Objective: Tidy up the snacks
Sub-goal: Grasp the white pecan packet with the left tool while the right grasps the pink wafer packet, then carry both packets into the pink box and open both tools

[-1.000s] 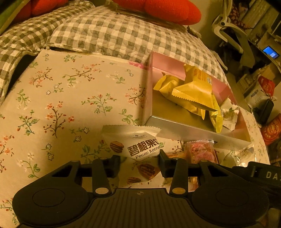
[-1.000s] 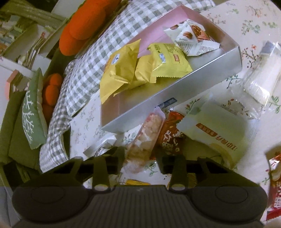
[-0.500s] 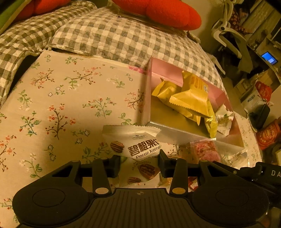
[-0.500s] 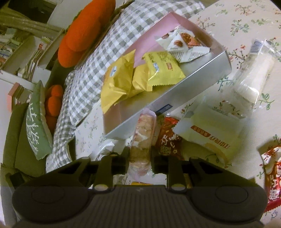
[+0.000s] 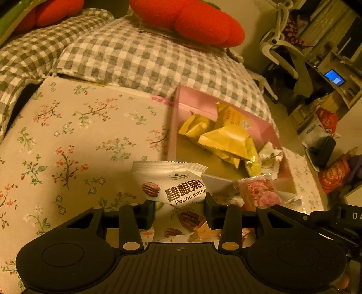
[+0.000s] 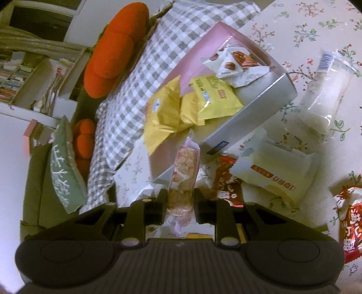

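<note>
A white pecan-kernel packet stands upright over the floral cloth, gripped at its lower part by my left gripper. My right gripper is shut on a clear-wrapped pink snack, which points toward the pink box. The left wrist view has this snack just in front of the box. Inside the box lie yellow packets and another pecan packet.
On the floral tablecloth beside the box lie a clear-wrapped white pastry, a pale yellow packet and two red packets. A checked quilt and orange cushions lie behind the table.
My right gripper's fingers have come together on the pink snack and raised it slightly off the pile. The left gripper still holds the pecan packet in nearly the same place.
</note>
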The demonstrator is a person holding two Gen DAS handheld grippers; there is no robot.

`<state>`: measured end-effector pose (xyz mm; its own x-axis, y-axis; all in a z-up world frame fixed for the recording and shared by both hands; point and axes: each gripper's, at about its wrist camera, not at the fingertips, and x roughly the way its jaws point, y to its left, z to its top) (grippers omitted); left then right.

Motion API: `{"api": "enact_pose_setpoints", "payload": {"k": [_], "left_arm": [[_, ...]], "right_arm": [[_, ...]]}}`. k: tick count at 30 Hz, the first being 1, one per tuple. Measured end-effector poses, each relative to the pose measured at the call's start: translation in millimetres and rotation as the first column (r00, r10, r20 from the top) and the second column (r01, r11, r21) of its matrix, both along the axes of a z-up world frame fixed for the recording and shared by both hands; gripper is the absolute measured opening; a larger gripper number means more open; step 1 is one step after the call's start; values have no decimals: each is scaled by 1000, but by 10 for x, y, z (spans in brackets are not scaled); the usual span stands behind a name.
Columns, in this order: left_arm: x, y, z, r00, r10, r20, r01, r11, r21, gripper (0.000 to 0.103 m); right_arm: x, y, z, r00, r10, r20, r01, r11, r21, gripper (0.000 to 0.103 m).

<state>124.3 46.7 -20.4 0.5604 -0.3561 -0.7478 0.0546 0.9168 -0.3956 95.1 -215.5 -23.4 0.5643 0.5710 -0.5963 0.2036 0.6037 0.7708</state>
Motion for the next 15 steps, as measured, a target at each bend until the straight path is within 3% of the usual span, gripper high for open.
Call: {"api": "enact_pose_setpoints", "payload": {"k": [6, 15], "left_arm": [[45, -27, 110, 999, -26, 40, 27, 999, -30, 40], [328, -341, 177, 992, -95, 81, 94, 995, 20, 40]], "right_arm": [[34, -34, 90, 999, -8, 46, 8, 1000, 1, 21], [228, -95, 52, 997, -34, 67, 36, 999, -22, 21]]}}
